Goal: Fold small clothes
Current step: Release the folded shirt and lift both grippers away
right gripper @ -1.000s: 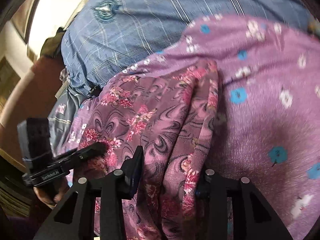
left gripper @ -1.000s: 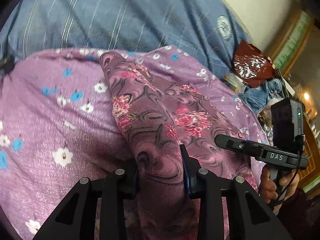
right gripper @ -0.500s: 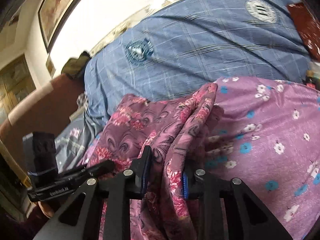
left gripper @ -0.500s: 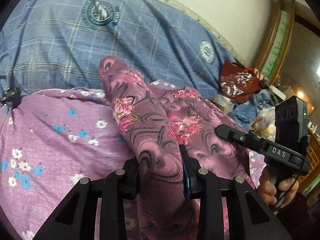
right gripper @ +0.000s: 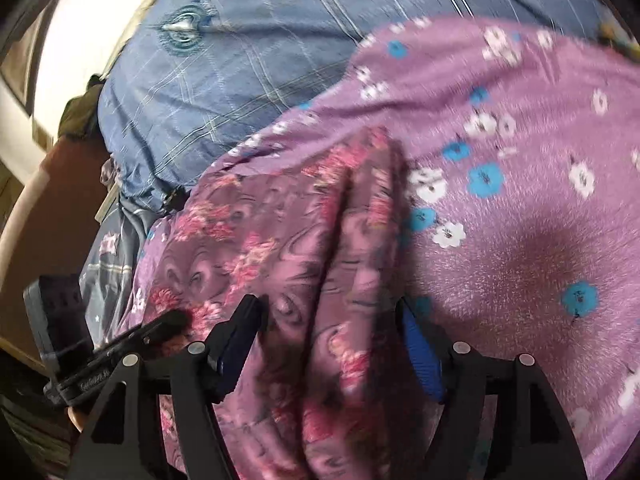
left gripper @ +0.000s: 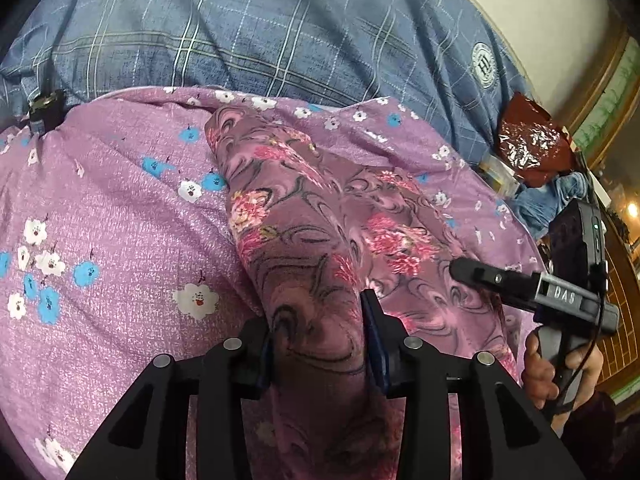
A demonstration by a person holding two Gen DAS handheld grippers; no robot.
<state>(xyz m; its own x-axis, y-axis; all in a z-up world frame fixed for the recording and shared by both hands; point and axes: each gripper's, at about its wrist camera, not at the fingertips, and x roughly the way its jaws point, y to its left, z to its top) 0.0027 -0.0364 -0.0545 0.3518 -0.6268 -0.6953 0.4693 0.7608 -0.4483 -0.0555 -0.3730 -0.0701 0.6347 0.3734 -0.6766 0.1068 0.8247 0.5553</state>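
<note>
Floral garment (left gripper: 320, 216): soft cloth; purple bedspread (left gripper: 120, 240): matt, speckled.

The small garment (left gripper: 320, 216) lies on the flowered cover (left gripper: 120, 240). The checked blanket (left gripper: 280, 32) lies behind the garment. The left tool (left gripper: 316, 340) is at the garment's near end, and the right tool (right gripper: 332, 340) is beside it, with a fold between each tool's jaws.

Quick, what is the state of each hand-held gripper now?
Left hand-held gripper: jaws opening, pads still against the garment.
Right hand-held gripper: jaws opening, apart from the garment between them.
</note>
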